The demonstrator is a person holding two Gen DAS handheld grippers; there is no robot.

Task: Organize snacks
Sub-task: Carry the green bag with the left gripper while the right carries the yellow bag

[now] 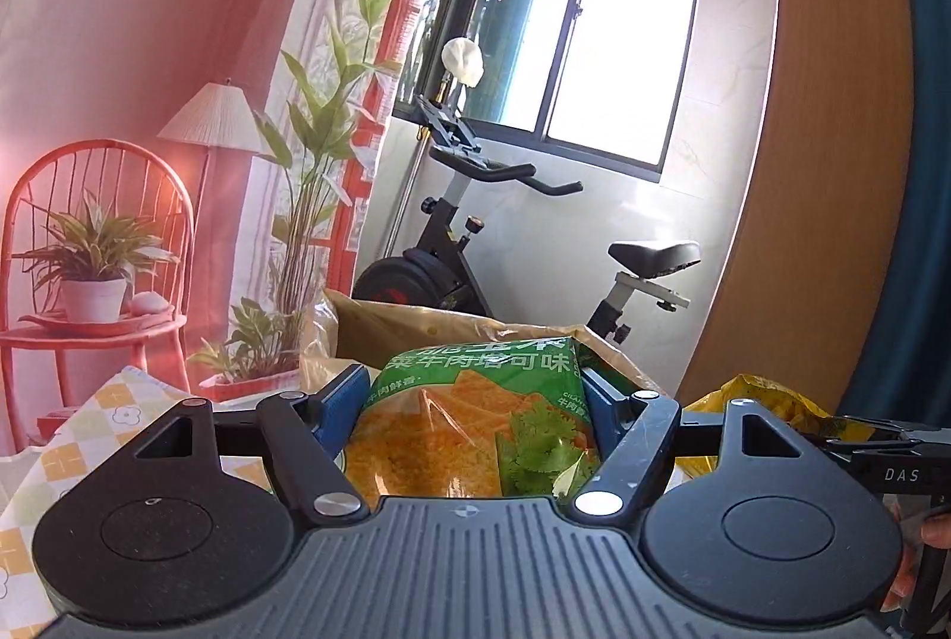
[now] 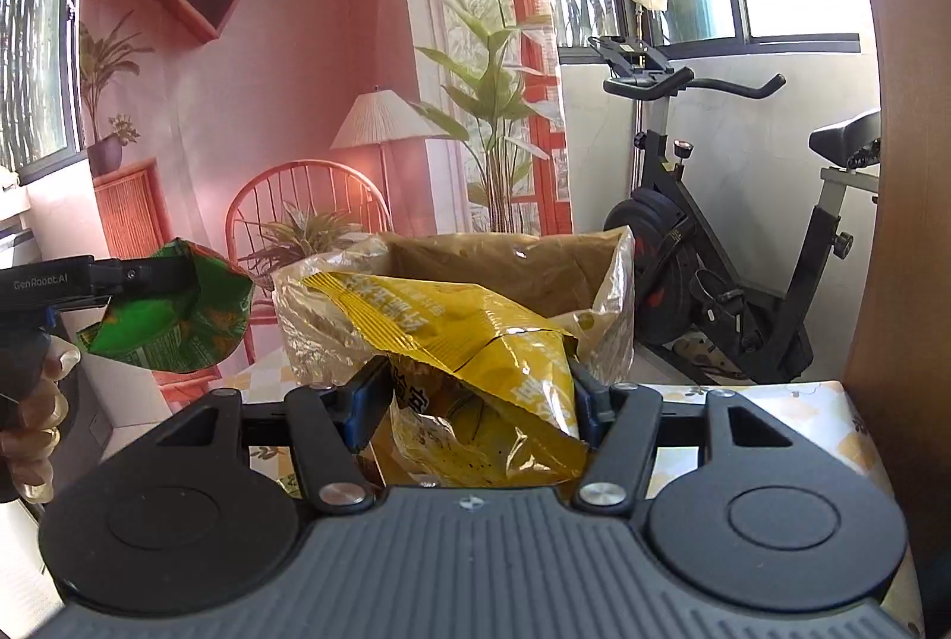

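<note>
A green chip bag (image 1: 469,419) sits between the blue pads of my left gripper (image 1: 475,389), which is shut on it and holds it up in the air. The right wrist view shows the same green bag (image 2: 172,318) at the far left, crumpled in the left gripper (image 2: 172,282). My right gripper (image 2: 475,392) is shut on a yellow snack bag (image 2: 493,359), creased and tilted, also off the table. That yellow bag (image 1: 767,401) shows at the right of the left wrist view. An open cardboard box (image 2: 505,264) lined with clear plastic stands just behind both bags.
The box (image 1: 404,324) rests on a table with a checked floral cloth (image 2: 790,419). An exercise bike (image 2: 713,252) stands beyond the table by the window. A wooden panel (image 1: 832,163) rises at the right. A person's hand (image 2: 35,431) grips the left tool.
</note>
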